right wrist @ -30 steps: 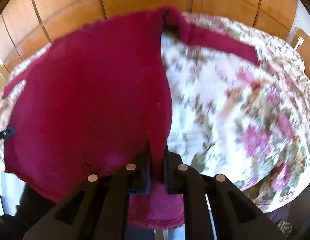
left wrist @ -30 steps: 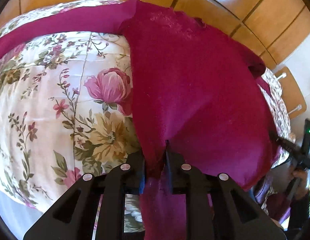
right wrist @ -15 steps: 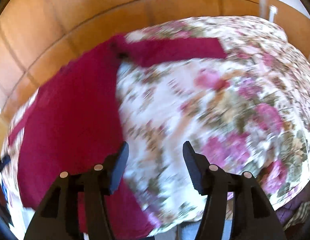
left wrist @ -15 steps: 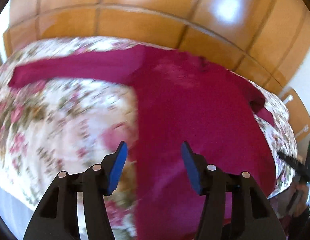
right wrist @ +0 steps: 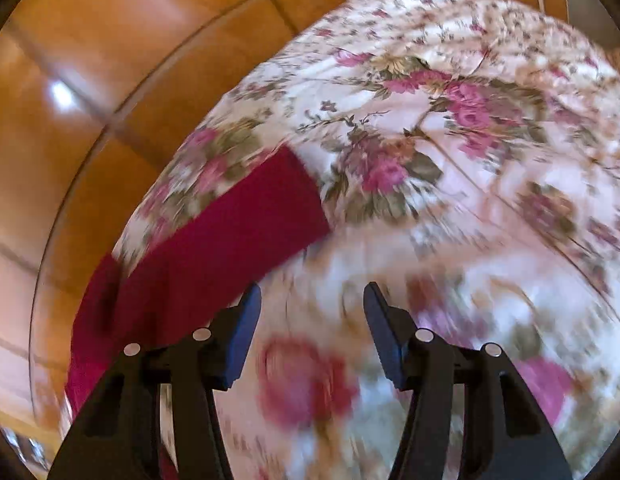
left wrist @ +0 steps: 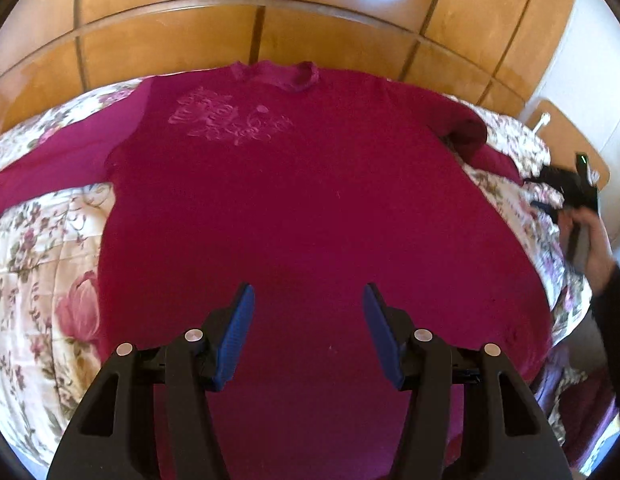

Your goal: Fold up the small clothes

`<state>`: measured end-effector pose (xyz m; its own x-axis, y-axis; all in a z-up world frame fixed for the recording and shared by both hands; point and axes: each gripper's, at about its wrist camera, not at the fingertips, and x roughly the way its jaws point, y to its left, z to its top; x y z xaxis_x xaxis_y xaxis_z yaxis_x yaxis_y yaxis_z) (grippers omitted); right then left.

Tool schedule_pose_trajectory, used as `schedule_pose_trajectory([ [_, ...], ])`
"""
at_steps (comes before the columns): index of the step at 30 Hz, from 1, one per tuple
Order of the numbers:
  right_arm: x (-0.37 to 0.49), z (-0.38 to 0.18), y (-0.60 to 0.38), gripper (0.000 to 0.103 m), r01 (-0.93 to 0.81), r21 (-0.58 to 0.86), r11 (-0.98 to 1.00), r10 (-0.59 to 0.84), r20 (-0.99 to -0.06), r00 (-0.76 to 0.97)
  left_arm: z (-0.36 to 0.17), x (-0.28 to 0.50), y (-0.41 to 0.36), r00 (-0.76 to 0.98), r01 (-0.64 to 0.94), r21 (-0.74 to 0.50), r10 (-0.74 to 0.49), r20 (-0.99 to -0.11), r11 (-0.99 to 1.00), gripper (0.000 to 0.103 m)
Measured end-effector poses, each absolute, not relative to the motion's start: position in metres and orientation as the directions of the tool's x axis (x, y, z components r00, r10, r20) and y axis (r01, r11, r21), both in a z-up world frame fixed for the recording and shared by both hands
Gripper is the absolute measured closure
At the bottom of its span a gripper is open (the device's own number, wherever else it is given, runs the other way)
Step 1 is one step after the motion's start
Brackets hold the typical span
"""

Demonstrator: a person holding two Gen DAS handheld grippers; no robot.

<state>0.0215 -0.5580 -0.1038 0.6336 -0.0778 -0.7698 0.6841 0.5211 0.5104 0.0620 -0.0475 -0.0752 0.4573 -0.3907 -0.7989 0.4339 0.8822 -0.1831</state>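
Both tongs have let go of the shirt (left wrist: 310, 200) since a second ago, when each pinched its hem; their jaws have just been opening, and nothing sits between either pair.

The left tongs (left wrist: 308, 332) hang wide over the lower middle of the shirt, blue pads (left wrist: 234, 336) apart and clear of the cloth. Ahead of them the shirt lies spread flat on the bed (left wrist: 38, 280), face up, its collar at the far edge by the wooden headboard (left wrist: 230, 40) and a pale print on the chest. One sleeve runs out to the left of these tongs across the floral quilt; the other, to the right, is bunched and folded at the shoulder. Further right, a hand (left wrist: 593, 248) in a dark sleeve holds the right tongs (left wrist: 549, 206) above the quilt, beyond the shirt's edge.

Seen from the right wrist, the right tongs (right wrist: 311, 332) are wide too and over bare quilt, blurred with motion. A sleeve (right wrist: 214, 240) of the shirt lies ahead and to their left, stretched flat, its cuff end pointing away.
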Motion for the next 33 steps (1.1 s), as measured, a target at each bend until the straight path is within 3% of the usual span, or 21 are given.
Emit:
schedule_pose_trajectory([
  [2, 0.043, -0.111, -0.565, 0.054, 0.699, 0.503, 0.508, -0.077, -0.782, 0.618, -0.079, 0.065, -0.047, 0.452, 0.432, -0.184, -0.388, -0.803, 0.883, 0.048],
  [3, 0.050, -0.109, -0.564, 0.060, 0.705, 0.467, 0.534, -0.097, -0.794, 0.600, -0.081, 0.067, -0.046, 0.449, 0.425, -0.191, -0.389, -0.804, 0.885, 0.048],
  [5, 0.066, -0.104, -0.564, 0.092, 0.693, 0.404, 0.597, -0.118, -0.810, 0.574, -0.084, 0.071, -0.045, 0.437, 0.414, -0.206, -0.392, -0.810, 0.887, 0.048],
  [6, 0.074, -0.096, -0.567, 0.094, 0.680, 0.367, 0.635, -0.136, -0.813, 0.566, -0.086, 0.074, -0.044, 0.430, 0.410, -0.217, -0.397, -0.811, 0.886, 0.048],
  [11, 0.086, -0.066, -0.608, 0.095, 0.744, 0.132, 0.655, -0.380, -0.793, 0.476, -0.094, 0.083, -0.042, 0.410, 0.400, -0.221, -0.389, -0.825, 0.890, 0.048],
  [20, 0.111, -0.030, -0.652, 0.095, 0.791, 0.012, 0.612, -0.524, -0.743, 0.417, -0.099, 0.090, -0.043, 0.397, 0.400, -0.223, -0.388, -0.832, 0.889, 0.048],
  [25, 0.107, 0.026, -0.628, 0.095, 0.730, 0.147, 0.667, -0.492, -0.650, 0.580, -0.097, 0.090, -0.035, 0.391, 0.374, -0.281, -0.425, -0.817, 0.884, 0.048],
  [33, 0.142, 0.091, -0.482, 0.095, 0.345, 0.277, 0.897, -0.154, -0.538, 0.829, -0.084, 0.087, -0.022, 0.386, 0.359, -0.386, -0.512, -0.767, 0.850, 0.048],
])
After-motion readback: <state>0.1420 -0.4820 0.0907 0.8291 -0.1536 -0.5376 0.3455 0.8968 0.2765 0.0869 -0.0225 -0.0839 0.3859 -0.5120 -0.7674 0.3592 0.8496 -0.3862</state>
